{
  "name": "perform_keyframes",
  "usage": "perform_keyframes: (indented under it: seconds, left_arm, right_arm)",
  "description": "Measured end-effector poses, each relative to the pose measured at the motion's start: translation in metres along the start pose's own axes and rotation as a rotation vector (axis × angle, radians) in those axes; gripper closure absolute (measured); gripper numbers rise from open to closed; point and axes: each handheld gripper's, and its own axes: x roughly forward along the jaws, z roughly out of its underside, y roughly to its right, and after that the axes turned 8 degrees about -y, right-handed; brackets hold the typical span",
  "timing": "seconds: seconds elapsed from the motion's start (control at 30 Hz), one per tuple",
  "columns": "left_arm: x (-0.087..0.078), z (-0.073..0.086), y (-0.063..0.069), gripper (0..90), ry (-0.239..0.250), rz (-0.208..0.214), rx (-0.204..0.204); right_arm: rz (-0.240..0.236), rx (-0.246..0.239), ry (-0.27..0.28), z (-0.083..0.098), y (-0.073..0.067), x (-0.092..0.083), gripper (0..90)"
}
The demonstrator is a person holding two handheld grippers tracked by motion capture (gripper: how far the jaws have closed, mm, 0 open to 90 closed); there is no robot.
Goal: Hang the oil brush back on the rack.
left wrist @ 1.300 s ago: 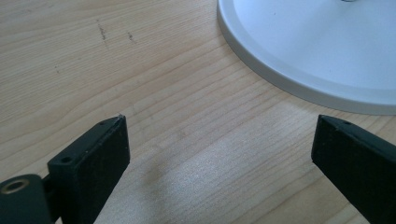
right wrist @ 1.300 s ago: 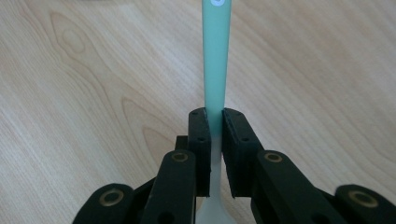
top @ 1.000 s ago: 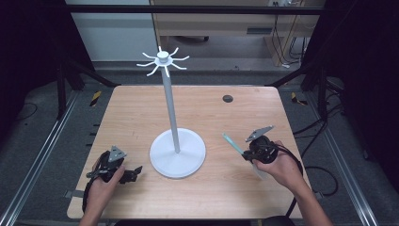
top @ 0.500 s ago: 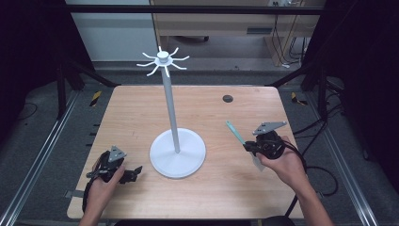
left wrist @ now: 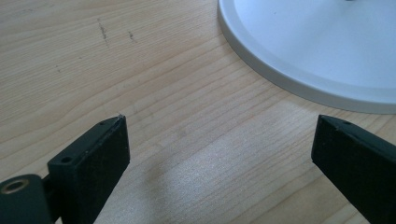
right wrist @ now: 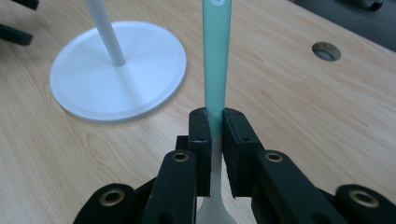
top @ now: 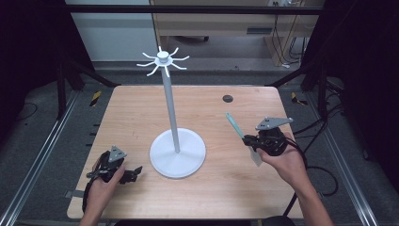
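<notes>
White stand (top: 177,153), one teal spatula (top: 234,125)

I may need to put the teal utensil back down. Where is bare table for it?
Bare wood lies between the stand's white base and the right gripper, and across the far table left of the pole. It is tighter between the base and the left gripper; skip the grommet hole.

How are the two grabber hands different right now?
The right gripper is shut on a teal-handled utensil, while the left gripper has its jaws wide open with nothing between them. In the high view the right gripper is lifted with the utensil's handle pointing up, while the left gripper sits low by the white stand's base. Both have black jaws and a hand holding them.
</notes>
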Motion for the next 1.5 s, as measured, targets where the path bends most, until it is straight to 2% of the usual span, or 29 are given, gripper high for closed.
perform_keyframes:
  seconds: [0.37,1.13,1.4,1.5]
  left_arm:
    - [0.000,0.000,0.000,3.9,0.003,0.000,-0.001]
    - [-0.001,0.000,0.000,3.9,0.003,0.000,0.000]
    - [-0.001,0.000,0.000,3.9,0.003,0.000,-0.002]
    - [-0.001,0.000,0.000,3.9,0.002,0.001,0.000]
  right_arm:
    - [-0.016,-0.005,0.138,-0.025,-0.014,-0.020,82.5]
    - [-0.053,-0.069,0.335,-0.083,-0.049,-0.041,82.5]
    - [-0.065,-0.089,0.403,-0.098,-0.060,-0.051,82.5]
    - [-0.062,-0.092,0.412,-0.100,-0.060,-0.052,82.4]
